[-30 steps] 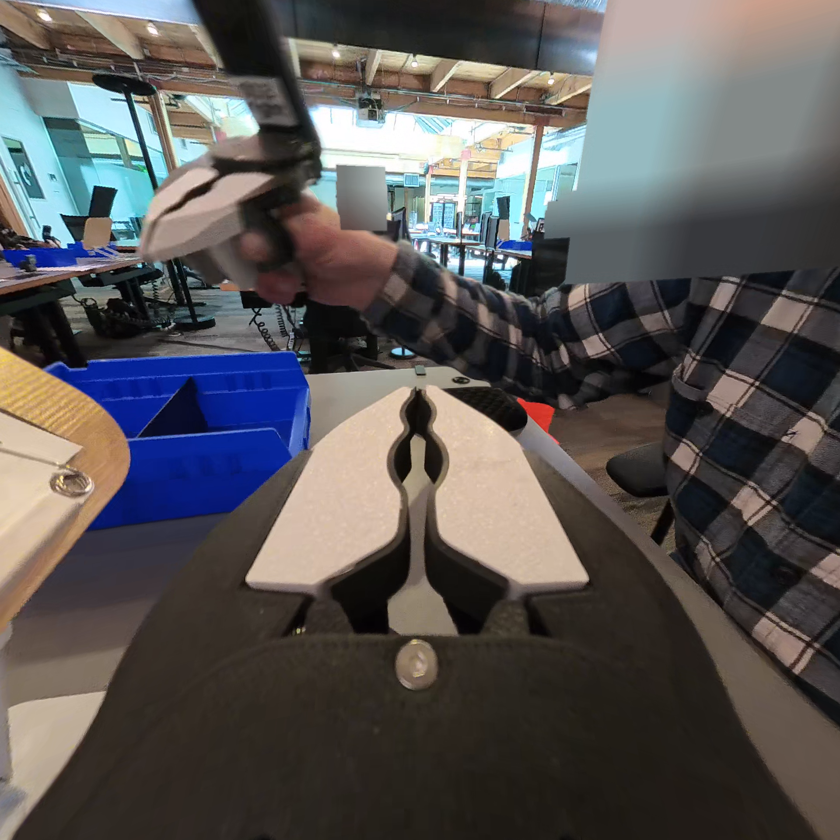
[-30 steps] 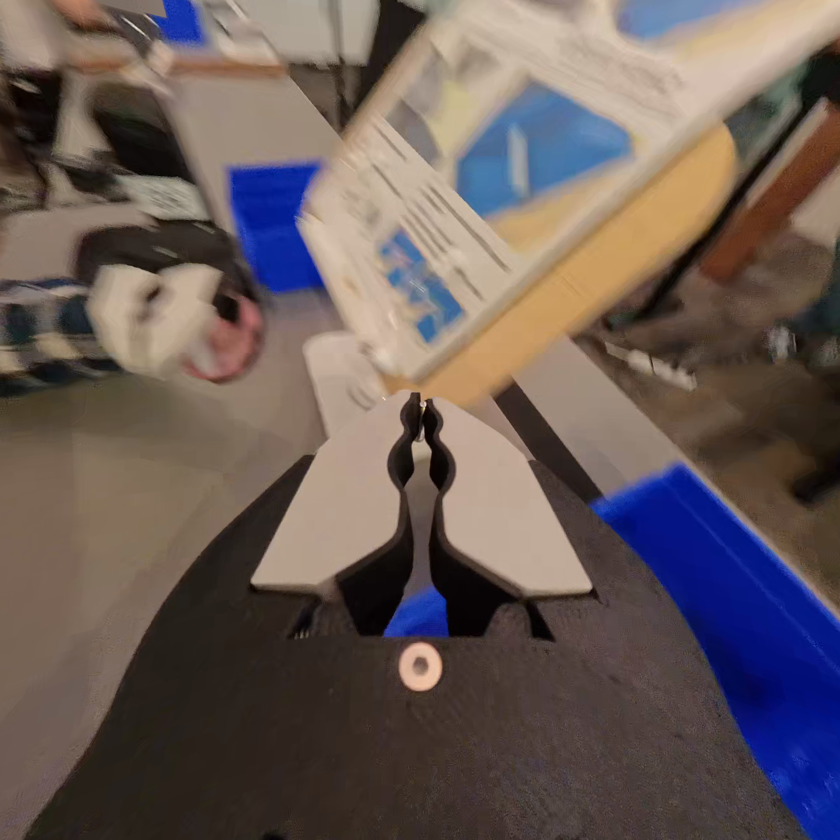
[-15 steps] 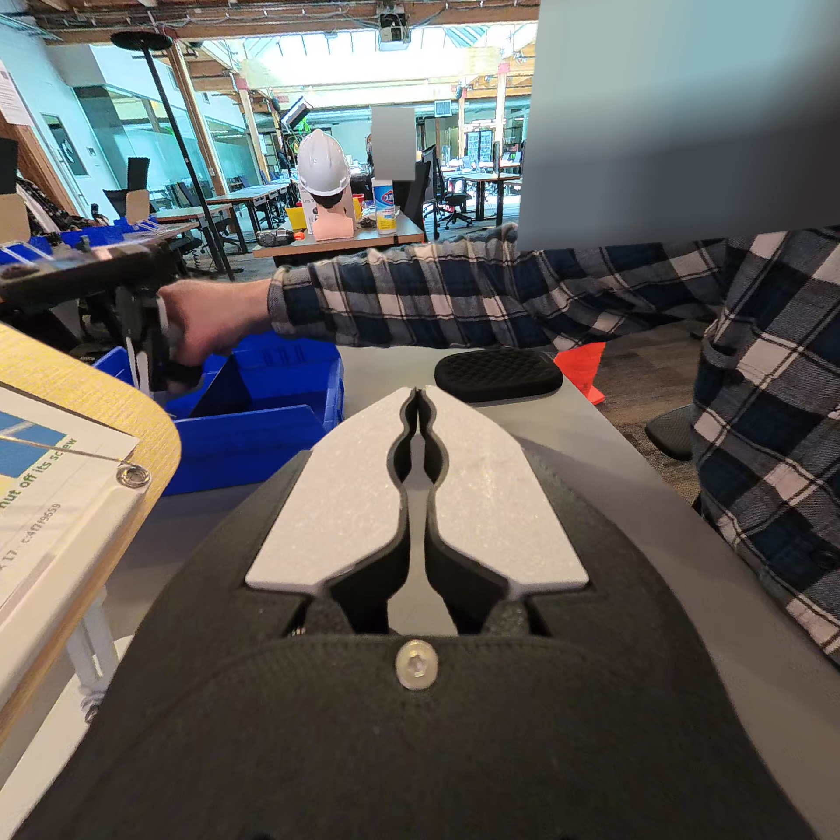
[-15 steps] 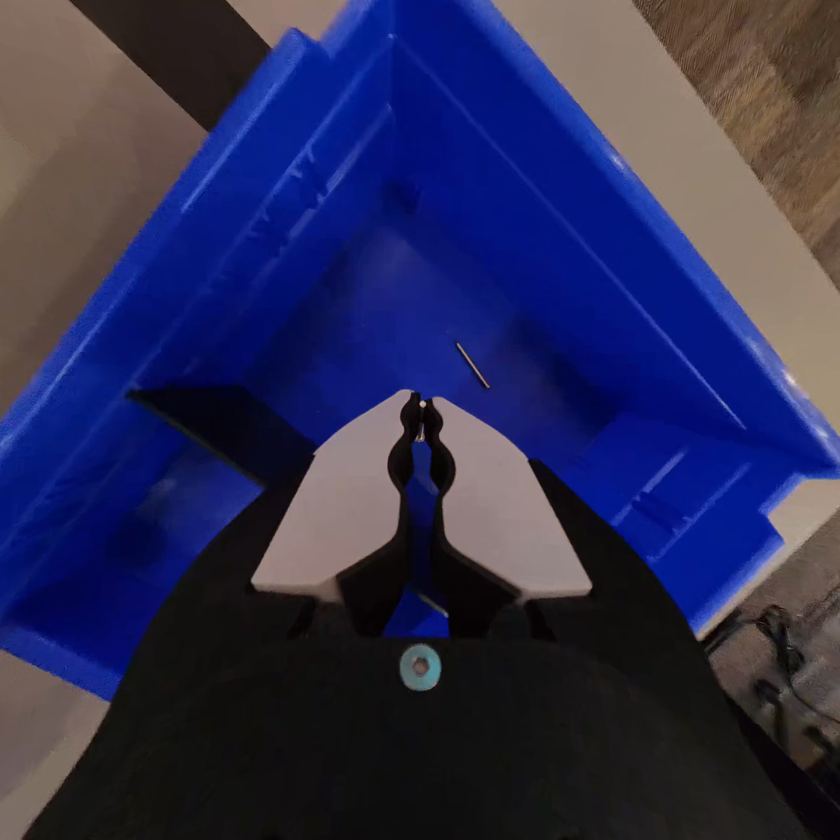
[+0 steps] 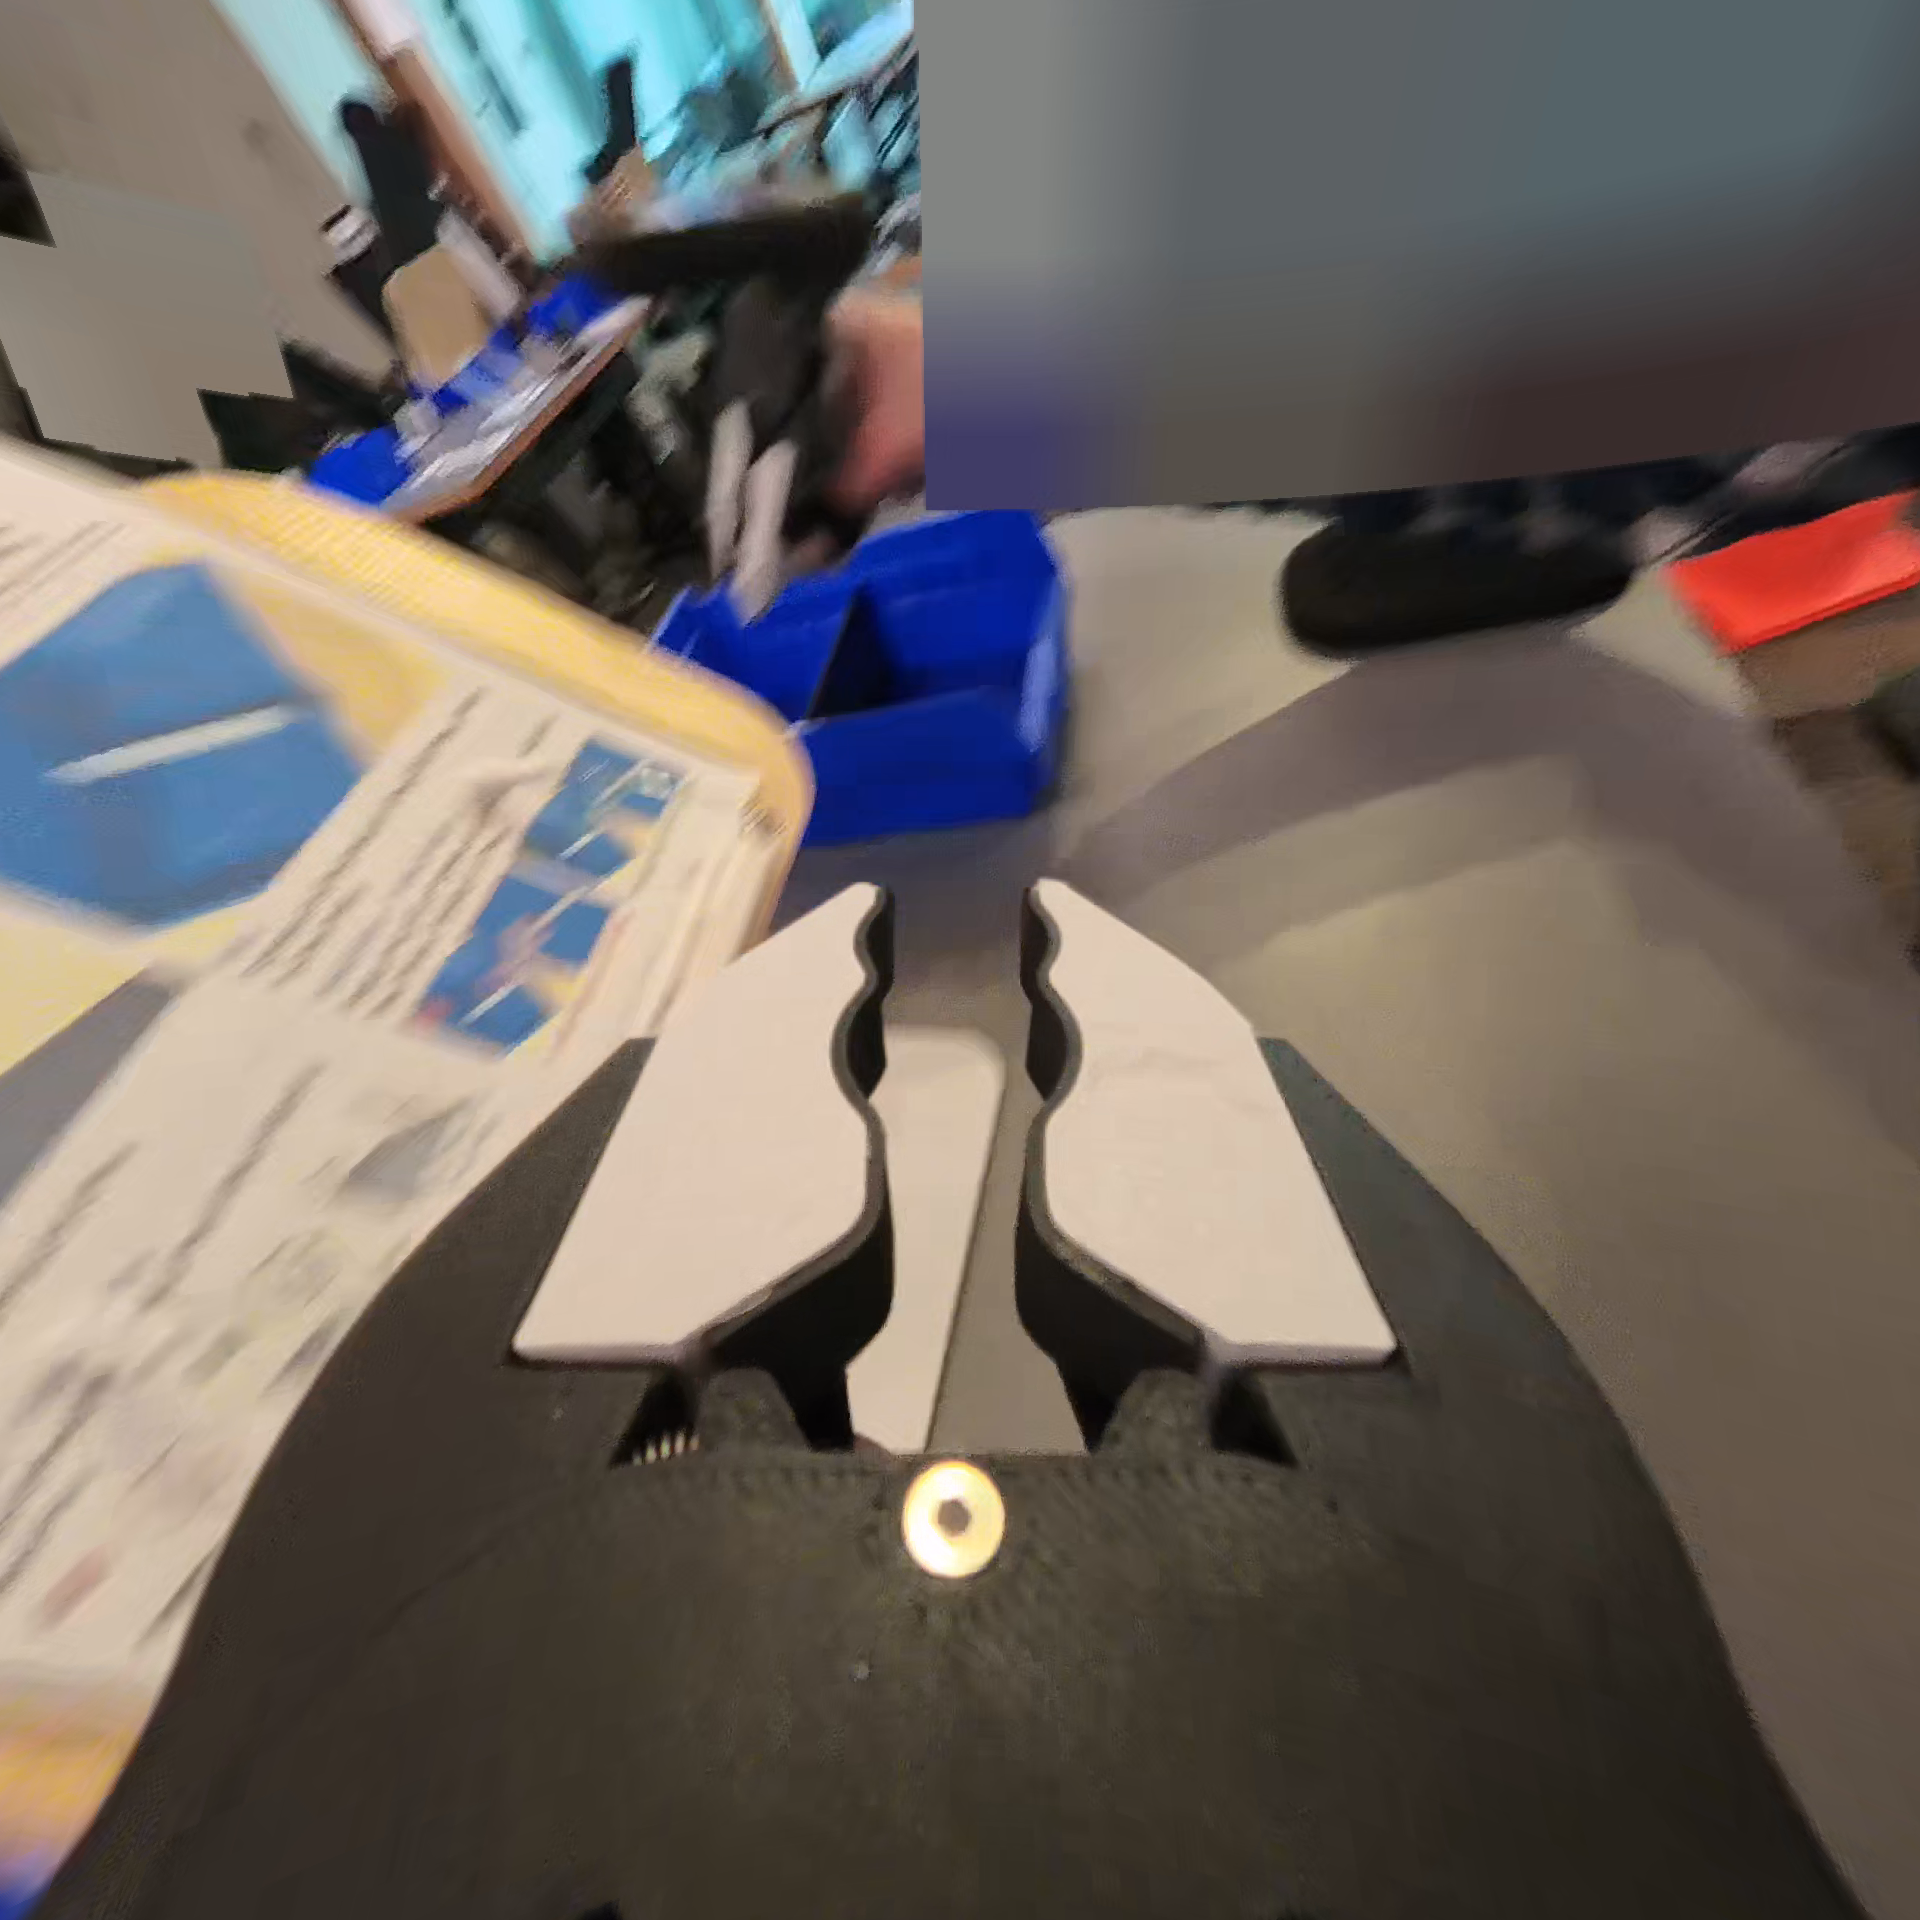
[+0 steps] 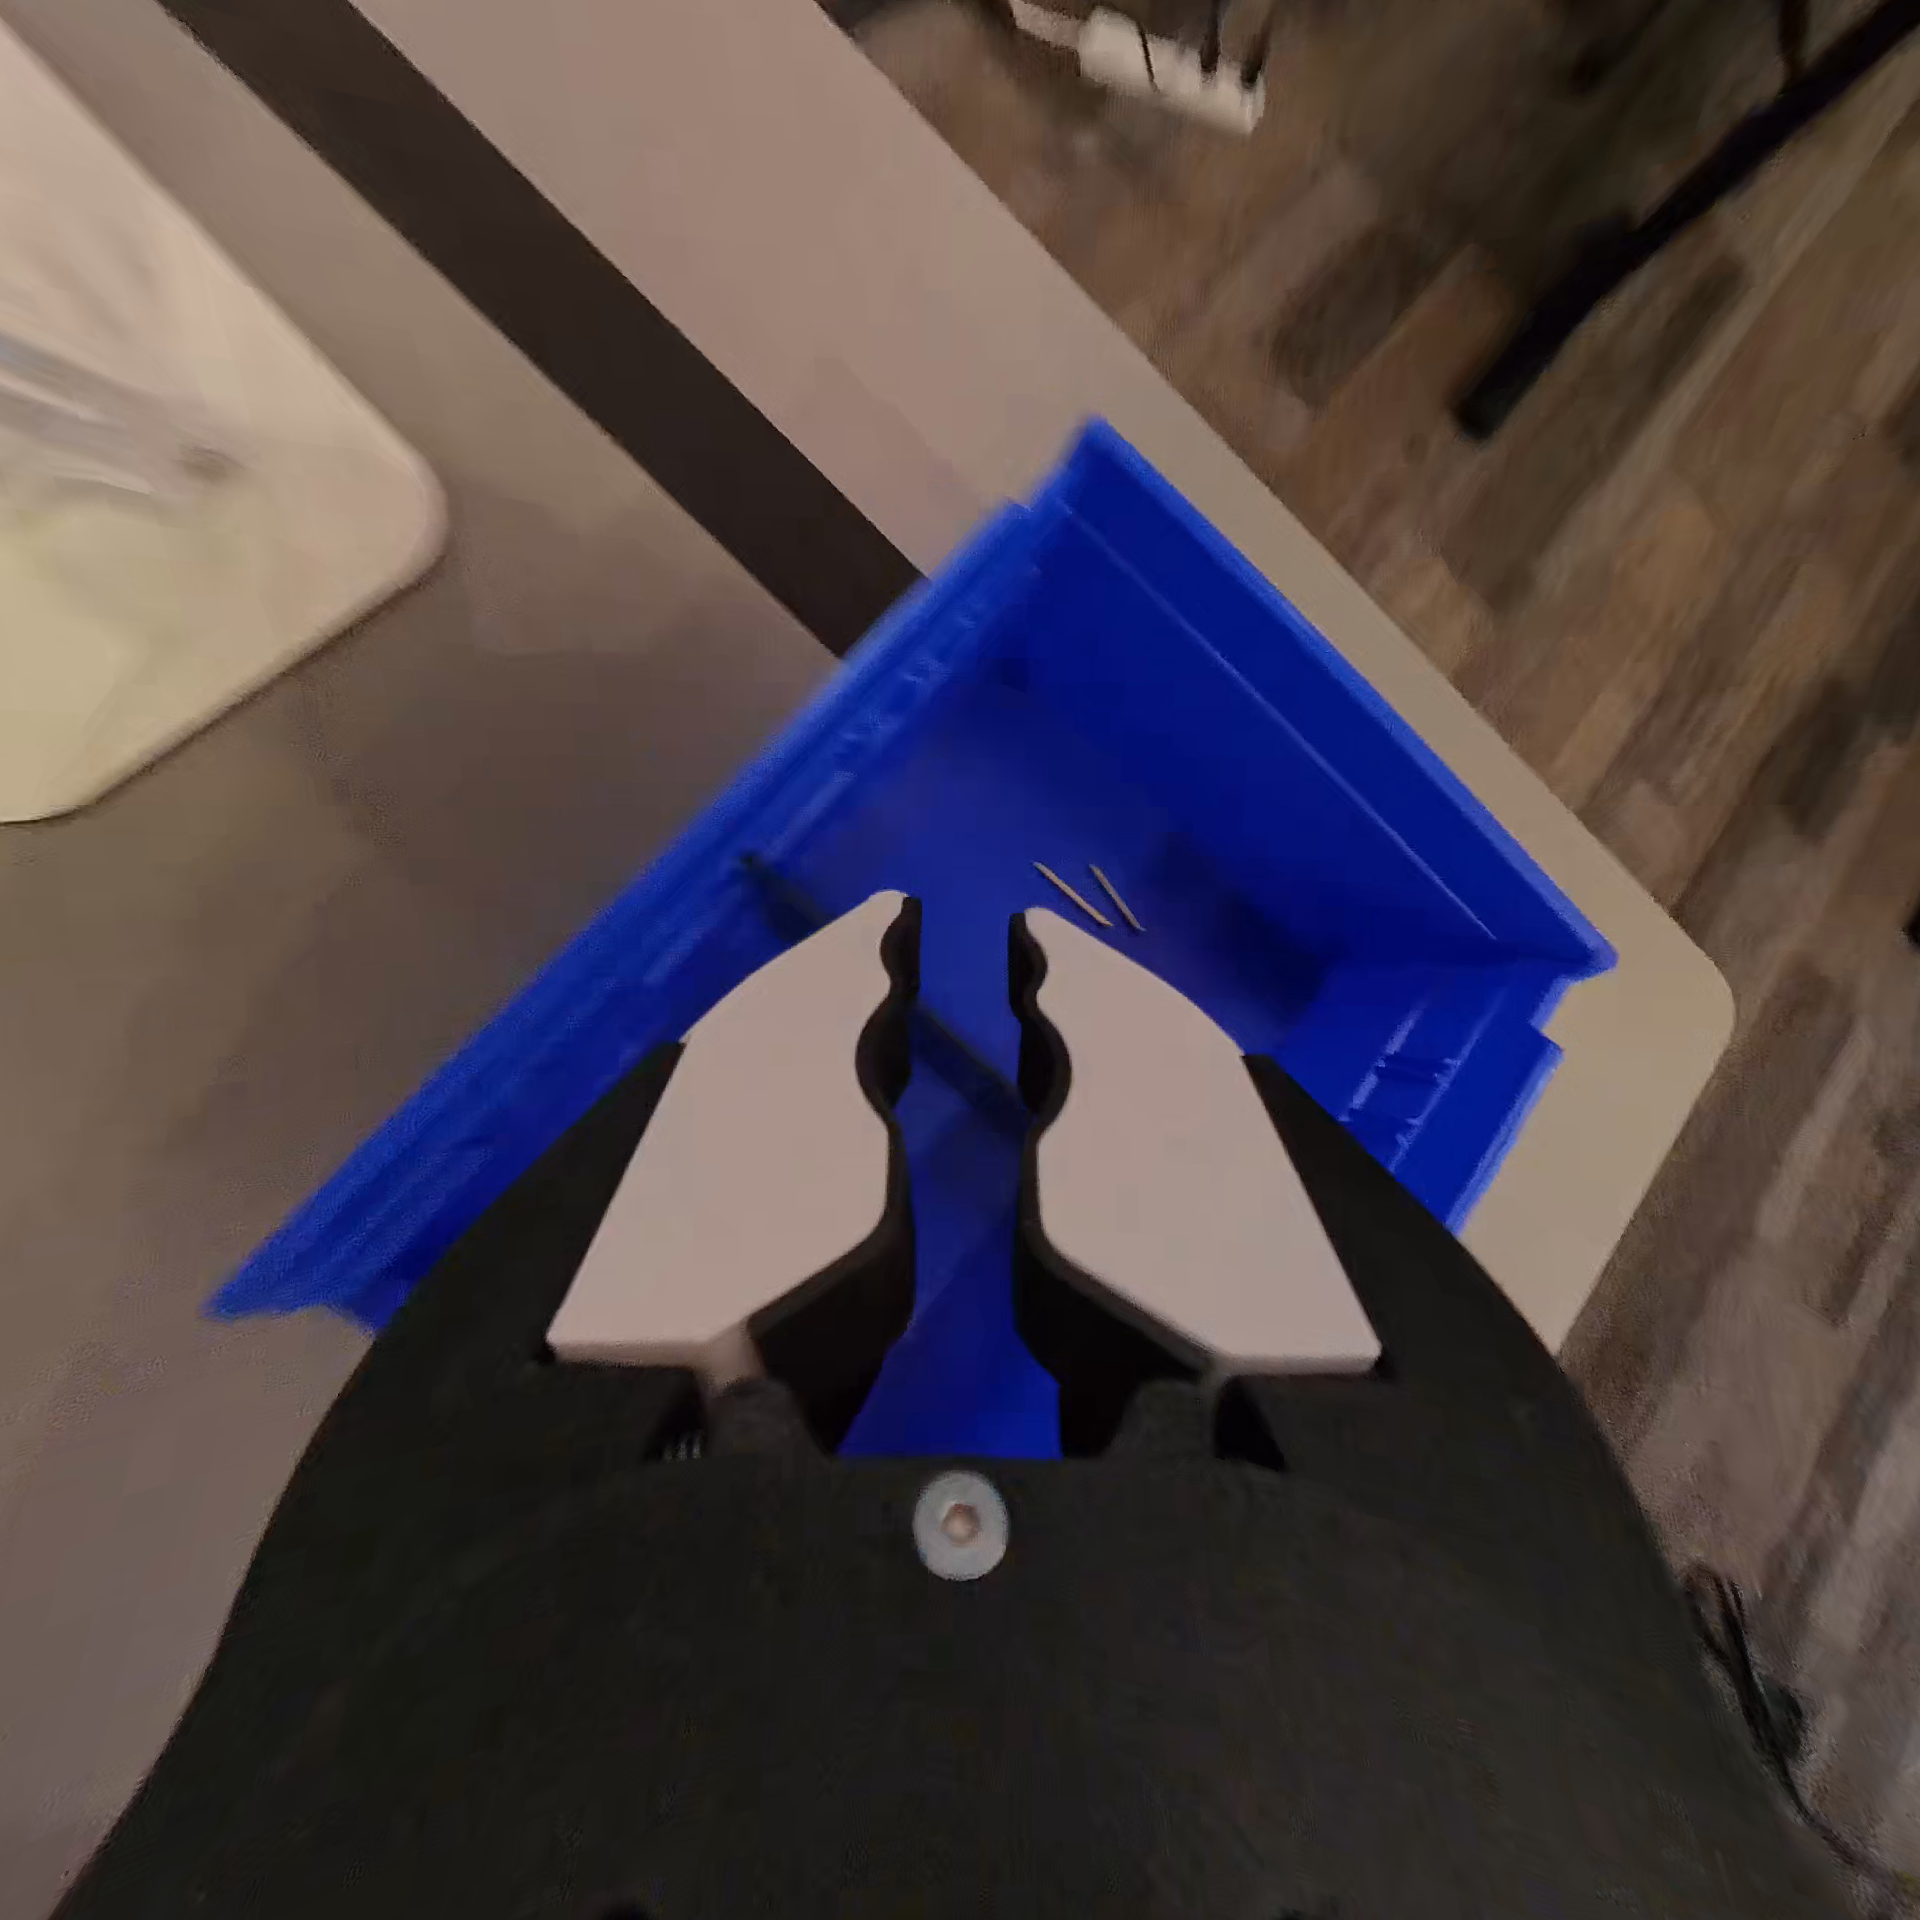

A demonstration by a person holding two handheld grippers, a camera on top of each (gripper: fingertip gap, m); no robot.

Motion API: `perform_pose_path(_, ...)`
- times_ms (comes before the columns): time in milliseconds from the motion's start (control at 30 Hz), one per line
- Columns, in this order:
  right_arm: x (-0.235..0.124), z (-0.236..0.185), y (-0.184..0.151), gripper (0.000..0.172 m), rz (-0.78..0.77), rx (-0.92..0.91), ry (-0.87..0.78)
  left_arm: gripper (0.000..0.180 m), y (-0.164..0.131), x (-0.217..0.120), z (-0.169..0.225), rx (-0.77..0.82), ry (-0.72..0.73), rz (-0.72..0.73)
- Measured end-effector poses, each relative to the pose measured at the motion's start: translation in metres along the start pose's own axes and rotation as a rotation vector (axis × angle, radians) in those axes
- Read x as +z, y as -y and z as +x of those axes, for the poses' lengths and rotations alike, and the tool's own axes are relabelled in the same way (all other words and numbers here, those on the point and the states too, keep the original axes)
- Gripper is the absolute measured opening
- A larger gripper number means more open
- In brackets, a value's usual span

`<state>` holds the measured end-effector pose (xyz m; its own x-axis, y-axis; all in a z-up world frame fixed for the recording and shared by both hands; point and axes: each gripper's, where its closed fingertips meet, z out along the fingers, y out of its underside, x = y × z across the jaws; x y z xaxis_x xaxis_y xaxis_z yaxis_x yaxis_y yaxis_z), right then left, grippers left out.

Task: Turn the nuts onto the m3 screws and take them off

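Both jaws parted since earlier. Right hand-held gripper (image 6: 961,920) released, empty, over blue bin (image 6: 1299,727); two pins (image 6: 1091,896) inside. Left hand-held gripper (image 5: 954,904) released, empty. Risk: blur suggests fast motion; thin pins could be missed.

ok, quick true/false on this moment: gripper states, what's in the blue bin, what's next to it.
1. The right gripper has its fingers apart with nothing between them. True.
2. The blue bin is empty. False: two thin pins lie on its floor.
3. The left gripper is clamped on a sheet of paper. False: it is open, holding nothing.
4. The printed sheet lies left of the left gripper. True.
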<state>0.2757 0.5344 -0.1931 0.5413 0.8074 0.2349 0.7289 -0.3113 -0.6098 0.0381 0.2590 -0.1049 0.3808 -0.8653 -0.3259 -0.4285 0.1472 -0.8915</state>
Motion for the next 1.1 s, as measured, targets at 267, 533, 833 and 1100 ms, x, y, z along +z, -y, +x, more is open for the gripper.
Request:
perform_pose_path(267,-0.071,-0.098,0.012,0.007,0.215,-0.117,0.035,0.016,-0.132,-0.135,-0.124,-0.565,0.428,-0.352)
perform_pose_path(533,-0.066,-0.171,0.009,0.003,0.276,-0.157,0.140,0.022,-0.303,-0.167,-0.130,-0.856,0.502,-0.893)
perform_pose_path(833,-0.047,-0.199,0.002,0.001,0.262,-0.164,0.235,0.021,-0.356,-0.174,-0.131,-0.948,0.486,-1.078)
perform_pose_path(1100,-0.050,-0.202,0.003,0.001,0.284,-0.162,0.252,0.019,-0.376,-0.173,-0.124,-1.014,0.457,-1.123)
